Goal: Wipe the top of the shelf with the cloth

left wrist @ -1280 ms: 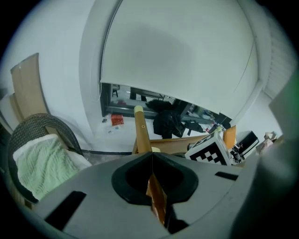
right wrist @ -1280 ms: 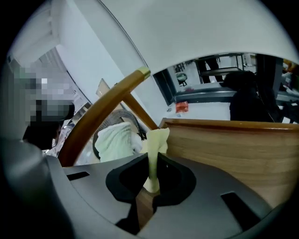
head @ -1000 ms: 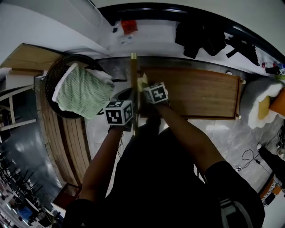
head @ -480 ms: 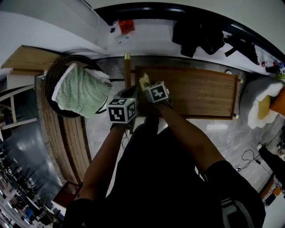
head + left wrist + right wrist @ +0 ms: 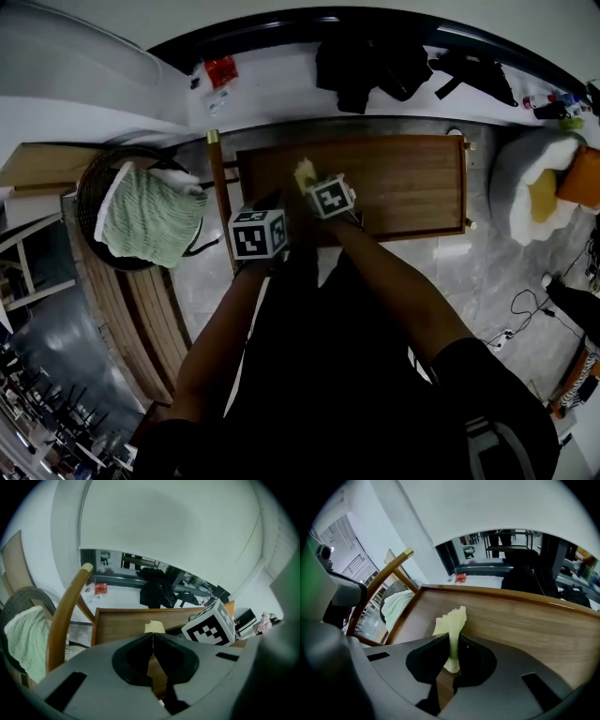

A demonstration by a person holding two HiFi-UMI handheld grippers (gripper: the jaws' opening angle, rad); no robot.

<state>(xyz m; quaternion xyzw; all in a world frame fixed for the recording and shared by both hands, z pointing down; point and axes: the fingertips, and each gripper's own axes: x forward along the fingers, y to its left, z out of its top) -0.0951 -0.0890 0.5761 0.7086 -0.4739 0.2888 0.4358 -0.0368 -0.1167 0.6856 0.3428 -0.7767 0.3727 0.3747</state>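
Note:
The shelf top (image 5: 394, 183) is a brown wooden board, seen from above in the head view. My right gripper (image 5: 307, 180) is over its left part, shut on a pale yellow cloth (image 5: 304, 173). In the right gripper view the cloth (image 5: 451, 625) sticks up pinched between the jaws, just above the wooden board (image 5: 525, 625). My left gripper (image 5: 269, 211) is beside the right one at the board's left front corner. Its jaws are closed together with nothing between them in the left gripper view (image 5: 152, 641), where the cloth (image 5: 154, 626) shows ahead.
A dark round basket (image 5: 98, 178) holding a pale green towel (image 5: 145, 216) stands left of the shelf. A wooden post (image 5: 221, 192) rises at the shelf's left end. Dark clothes (image 5: 370, 66) lie beyond the shelf. A white cushion (image 5: 525, 187) sits at the right.
The view has shifted, so the shelf and basket sit further left and the whole board shows. Both grippers stay together at the board's left part, the right still holding the cloth.

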